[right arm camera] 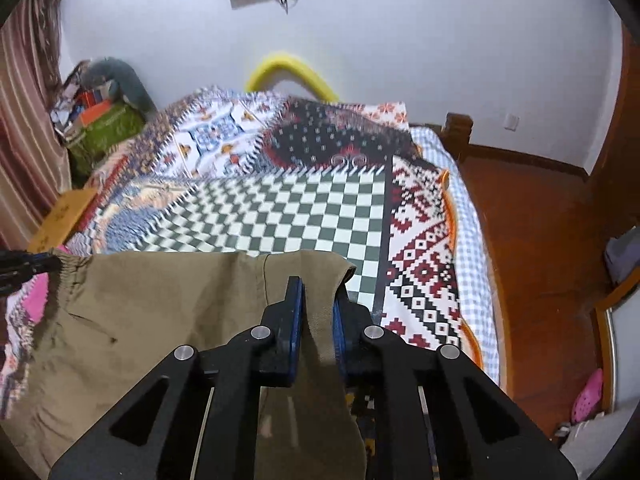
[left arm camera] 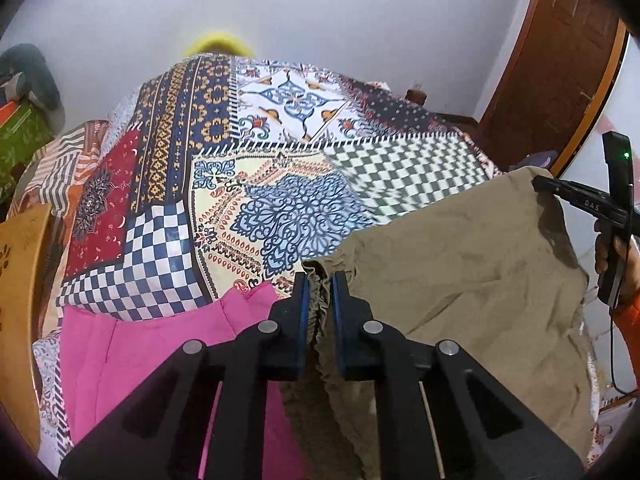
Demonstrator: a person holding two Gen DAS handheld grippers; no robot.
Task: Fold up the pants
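Over the patchwork bedspread (left arm camera: 280, 184) the khaki pants (left arm camera: 460, 264) hung stretched between my two grippers, their top edge raised off the bed and the rest draping down toward me. My left gripper (left arm camera: 320, 280) was clamped on the gathered, ruffled waistband at one end, the blue pads (left arm camera: 305, 300) pinching the frilled elastic with cloth plainly between them. My right gripper (right arm camera: 318, 292) was likewise closed on the pants at the opposite corner of that edge, a fold of fabric trapped between its pads (right arm camera: 298, 308); the left wrist view showed the same gripper from outside, biting the far corner with a hand behind it. I judged the cloth to be light, soft woven cotton or similar: it sagged and wrinkled between the holds and carried no stiffness of its own. Not slippery by the look of the weave, and not fragile. The bunched elastic gave the left hold good bulk; the right hold was on a thinner fold near a seam and seemed likelier to slip under tension. I judged the waistband corners the right places to hold, with the edge kept lightly taut. A pink garment (left arm camera: 160, 344) lay beside the pants at lower left and could snag when the khaki is laid down.
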